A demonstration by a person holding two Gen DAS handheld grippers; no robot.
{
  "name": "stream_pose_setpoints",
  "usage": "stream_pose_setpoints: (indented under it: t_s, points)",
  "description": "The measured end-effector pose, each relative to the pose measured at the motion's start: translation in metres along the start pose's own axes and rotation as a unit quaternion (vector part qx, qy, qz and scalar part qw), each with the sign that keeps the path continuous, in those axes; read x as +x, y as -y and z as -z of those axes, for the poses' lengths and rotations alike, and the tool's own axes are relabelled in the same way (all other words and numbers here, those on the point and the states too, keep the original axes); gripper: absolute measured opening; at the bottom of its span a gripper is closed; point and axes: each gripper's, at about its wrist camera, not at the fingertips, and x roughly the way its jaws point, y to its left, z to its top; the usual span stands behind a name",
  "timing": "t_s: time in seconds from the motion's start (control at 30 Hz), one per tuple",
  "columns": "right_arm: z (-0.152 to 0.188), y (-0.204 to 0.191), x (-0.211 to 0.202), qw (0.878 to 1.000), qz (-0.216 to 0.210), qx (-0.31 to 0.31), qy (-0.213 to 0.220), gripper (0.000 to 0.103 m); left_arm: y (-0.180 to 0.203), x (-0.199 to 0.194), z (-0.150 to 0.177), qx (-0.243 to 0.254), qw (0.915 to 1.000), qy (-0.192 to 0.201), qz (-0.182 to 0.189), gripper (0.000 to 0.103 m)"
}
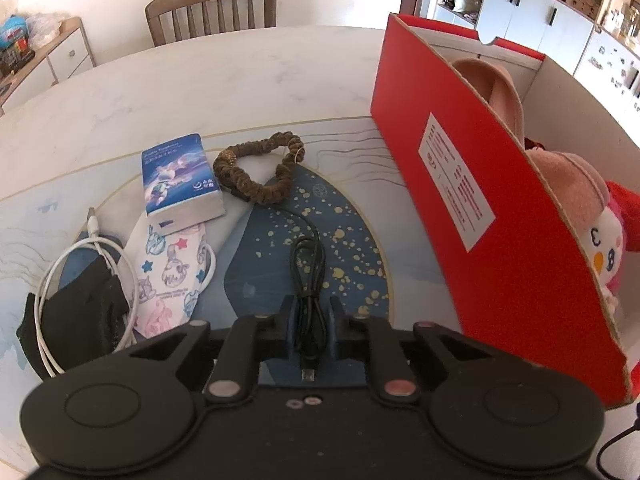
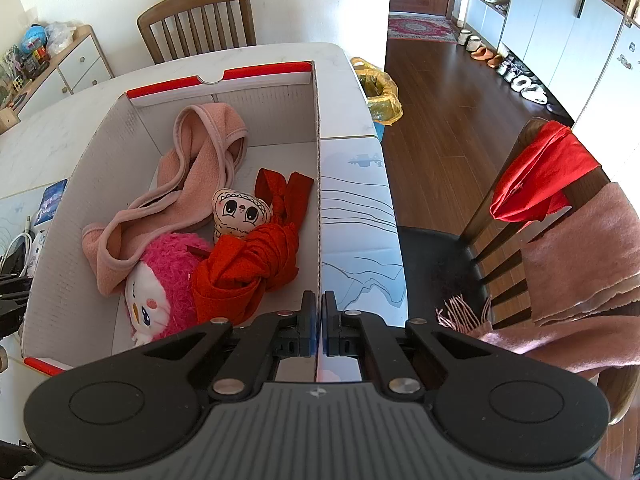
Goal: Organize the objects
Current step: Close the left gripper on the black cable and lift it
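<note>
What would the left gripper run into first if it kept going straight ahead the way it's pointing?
Probably the brown scrunchie beyond the blue mat. The left gripper, shut on the black cable, points straight toward it; depth is hard to judge, so it may meet the tabletop first.

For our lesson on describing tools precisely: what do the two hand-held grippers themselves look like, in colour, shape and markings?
Both look alike. The left hand-held gripper has a matte black body with two round discs, angular black linkage arms with silver and reddish pivot pins, and dark blue finger pads. The right hand-held gripper adds a ribbed grey-black centre plate with a small emblem, silver pins and blue pads. No sleeves or hands show.
</note>
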Motion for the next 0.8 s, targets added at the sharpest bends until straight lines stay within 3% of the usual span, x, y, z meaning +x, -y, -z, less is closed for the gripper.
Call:
stream_pose_setpoints:
  t_s: [0.1, 0.17, 0.4, 0.8]
  points:
    - [0.000, 0.000, 0.000, 1.000, 0.000, 0.000, 0.000, 0.002, -0.005, -0.003, -0.001, -0.023, 0.9996, 0.000, 0.014, 0.005]
    - [0.000, 0.000, 0.000, 1.000, 0.000, 0.001, 0.000, 0.002, -0.009, -0.009, -0.004, -0.043, 0.9985, -0.001, 0.033, 0.005]
    - [0.000, 0.000, 0.000, 1.000, -0.001, 0.002, 0.000, 0.002, -0.011, -0.030, -0.009, -0.063, 0.9971, 0.005, 0.043, 0.004]
    - [0.000, 0.000, 0.000, 1.000, -0.001, 0.001, 0.000, 0.002, -0.005, -0.078, -0.029, -0.073, 0.9921, 0.075, 0.069, 0.004]
